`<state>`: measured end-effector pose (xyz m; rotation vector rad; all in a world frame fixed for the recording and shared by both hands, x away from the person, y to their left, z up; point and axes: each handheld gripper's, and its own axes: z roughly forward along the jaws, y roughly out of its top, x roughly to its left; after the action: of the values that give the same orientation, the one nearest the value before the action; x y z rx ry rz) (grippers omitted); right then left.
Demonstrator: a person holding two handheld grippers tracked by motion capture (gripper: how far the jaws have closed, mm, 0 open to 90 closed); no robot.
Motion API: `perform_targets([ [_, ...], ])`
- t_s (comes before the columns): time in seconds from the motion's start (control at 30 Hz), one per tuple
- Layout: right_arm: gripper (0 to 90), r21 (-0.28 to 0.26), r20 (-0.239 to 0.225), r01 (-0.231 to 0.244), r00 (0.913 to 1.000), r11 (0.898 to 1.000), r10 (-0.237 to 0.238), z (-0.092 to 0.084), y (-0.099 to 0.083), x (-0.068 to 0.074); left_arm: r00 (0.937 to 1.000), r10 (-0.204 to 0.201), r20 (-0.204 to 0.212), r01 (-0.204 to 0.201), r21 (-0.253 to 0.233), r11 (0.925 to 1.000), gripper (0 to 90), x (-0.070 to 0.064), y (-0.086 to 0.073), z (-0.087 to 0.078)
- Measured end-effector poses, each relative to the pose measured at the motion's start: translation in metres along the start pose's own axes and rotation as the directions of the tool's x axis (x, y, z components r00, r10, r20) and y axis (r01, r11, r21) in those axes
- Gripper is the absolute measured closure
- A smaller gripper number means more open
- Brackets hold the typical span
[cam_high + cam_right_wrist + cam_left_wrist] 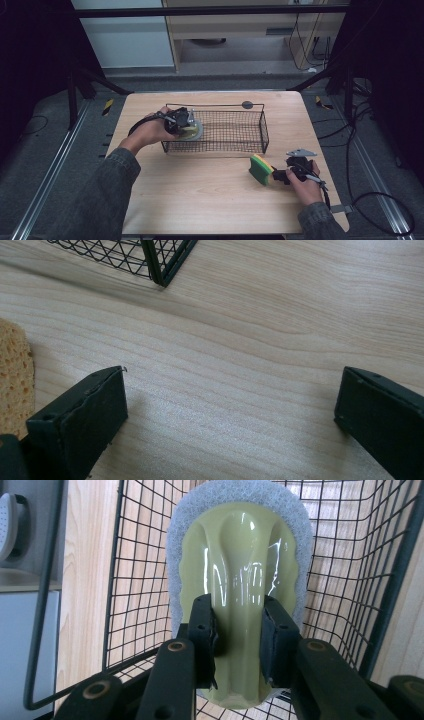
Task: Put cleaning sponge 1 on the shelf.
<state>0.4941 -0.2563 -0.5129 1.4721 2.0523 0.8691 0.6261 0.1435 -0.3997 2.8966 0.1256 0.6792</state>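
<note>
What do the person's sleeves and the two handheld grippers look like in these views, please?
Both forearms wear dark grey denim-like sleeves. The left gripper has black jaws with flat pads on black arms with brass-coloured rivets, and a black cable trails from it. The right gripper is black too, with flat rectangular pads, a grey three-cornered plate on top and a thin cable.

The scrubber [240, 555] has a glossy pale olive-green handle on a grey-white fuzzy pad; the wire basket [235, 131] is black, a fine grid. The sponge [261, 169] near the counter's right edge is green over yellow; the counter [200, 190] is light wood with wavy grain. Both grippers' fingers [82, 422] are matt black; the sleeves [107, 195] are dark grey denim.
</note>
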Motion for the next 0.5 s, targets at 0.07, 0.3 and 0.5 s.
perform_targets([
  [0.07,0.7,0.000,0.000,0.000,1.0000,1.000,0.000,0.000,0.000,0.000,0.9999,-0.011,0.011,0.011,0.004,0.9999,70.6,-0.001,0.000,0.003],
  [0.3,0.7,0.000,0.002,-0.005,1.0000,1.000,0.005,0.000,0.000,0.001,0.9993,-0.012,0.037,0.011,0.028,0.9995,70.5,0.000,0.002,0.013],
  [0.5,0.7,0.000,0.002,-0.005,1.0000,1.000,0.005,0.000,0.000,0.001,0.9986,-0.026,0.046,0.024,0.032,0.9992,70.3,0.000,0.002,0.016],
])
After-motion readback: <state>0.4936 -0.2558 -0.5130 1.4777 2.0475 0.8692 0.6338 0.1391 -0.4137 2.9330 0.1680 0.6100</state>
